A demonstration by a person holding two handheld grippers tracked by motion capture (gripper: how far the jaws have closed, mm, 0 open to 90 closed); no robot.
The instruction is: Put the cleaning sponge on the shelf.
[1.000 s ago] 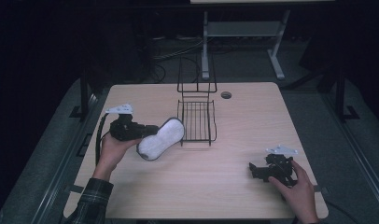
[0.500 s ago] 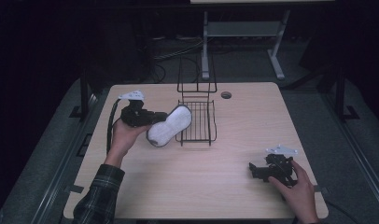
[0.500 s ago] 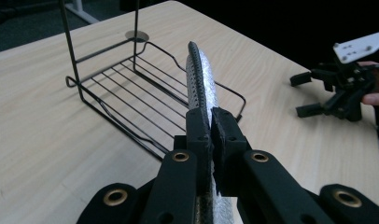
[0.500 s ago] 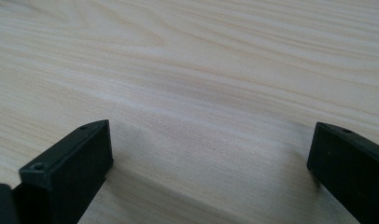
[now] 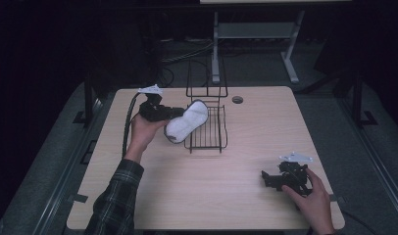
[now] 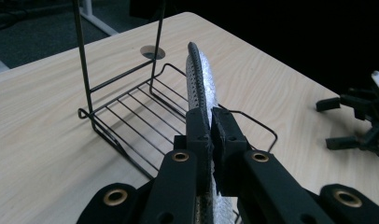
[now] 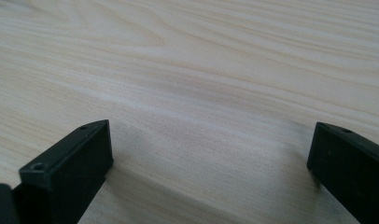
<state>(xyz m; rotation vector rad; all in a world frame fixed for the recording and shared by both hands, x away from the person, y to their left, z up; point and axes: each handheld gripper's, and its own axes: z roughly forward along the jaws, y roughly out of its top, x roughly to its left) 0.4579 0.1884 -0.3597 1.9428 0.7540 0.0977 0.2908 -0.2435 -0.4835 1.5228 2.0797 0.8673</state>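
Slipper [image 5: 187, 122] clamped in left hand-held gripper [image 5: 173, 116], toe toward wire rack [image 5: 207, 132].
Held on edge over rack's rim; rack empty; right hand-held gripper [image 5: 266, 179] wide open on tabletop [image 5: 211, 196].

No text, label, brand, number or sign could be read anywhere in these pictures; every surface that was visible carried no writing at all.

The right gripper [image 7: 211, 163] is spreading its two black jaws wide, at seven and four o'clock, over bare pale wooden tabletop [image 7: 201, 70].
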